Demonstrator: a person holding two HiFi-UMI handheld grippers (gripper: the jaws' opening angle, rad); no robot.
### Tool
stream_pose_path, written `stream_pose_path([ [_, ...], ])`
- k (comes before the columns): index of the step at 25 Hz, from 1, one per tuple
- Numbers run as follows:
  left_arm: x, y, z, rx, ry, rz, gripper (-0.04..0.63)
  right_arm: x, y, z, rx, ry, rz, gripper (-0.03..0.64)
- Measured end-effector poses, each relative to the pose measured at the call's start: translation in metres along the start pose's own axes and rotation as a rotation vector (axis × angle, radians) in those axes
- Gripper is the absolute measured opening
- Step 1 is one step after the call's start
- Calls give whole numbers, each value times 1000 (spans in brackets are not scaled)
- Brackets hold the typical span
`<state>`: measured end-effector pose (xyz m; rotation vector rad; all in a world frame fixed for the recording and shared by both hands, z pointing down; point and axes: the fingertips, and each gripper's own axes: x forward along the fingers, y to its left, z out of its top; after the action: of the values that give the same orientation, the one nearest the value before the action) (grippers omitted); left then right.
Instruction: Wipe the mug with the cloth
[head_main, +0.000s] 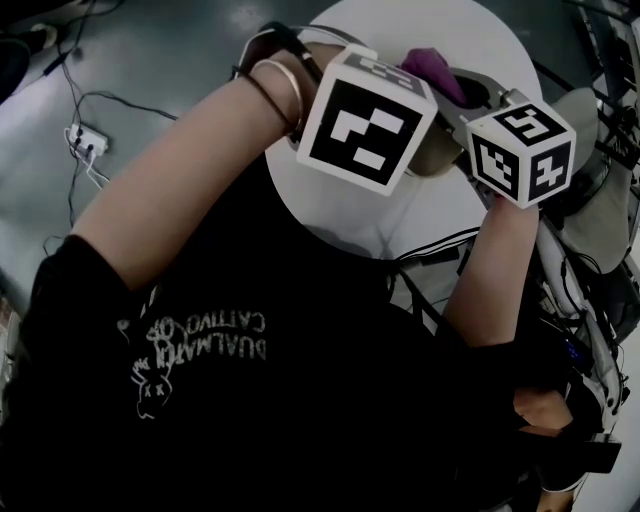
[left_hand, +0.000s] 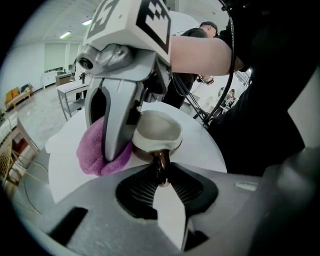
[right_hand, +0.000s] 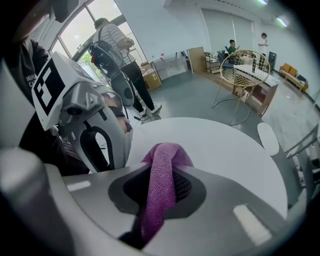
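- Gripping the mug (left_hand: 156, 131) by its handle, my left gripper (left_hand: 161, 176) had its jaws clenched on the glossy brown loop, one pad on either side.
- The mug showed a pale cream inside and rim and a dark brown outside, with its mouth turned up and away from me.
- My right gripper (right_hand: 161, 192) had its jaws clamped on the purple cloth (right_hand: 162, 170), a nubbly fold that rose between them and bunched over the tips.
- In the left gripper view the cloth lay against the mug's left side, and one right jaw stood just beside the rim.
- The mug sat over the round white bench (right_hand: 225, 150); I could not tell whether its base rested on it.
- From the cloth the white top ran wide to its curved far edge.
- Past that edge lay grey floor (right_hand: 200, 100), with a wire chair (right_hand: 240, 75) and a standing person (right_hand: 117, 50) well apart from my jaws.
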<state>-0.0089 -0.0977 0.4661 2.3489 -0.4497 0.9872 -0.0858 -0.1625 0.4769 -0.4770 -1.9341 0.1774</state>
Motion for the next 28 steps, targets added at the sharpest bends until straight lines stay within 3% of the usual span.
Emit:
stream_pose_path([
  [12,3,-1,0,-57,-28,142,81,-6,32,-10,-105,100,15,54],
  [28,12,-17,10,-151,-82,237,103,-28,68,-44,-65,340,52,52],
])
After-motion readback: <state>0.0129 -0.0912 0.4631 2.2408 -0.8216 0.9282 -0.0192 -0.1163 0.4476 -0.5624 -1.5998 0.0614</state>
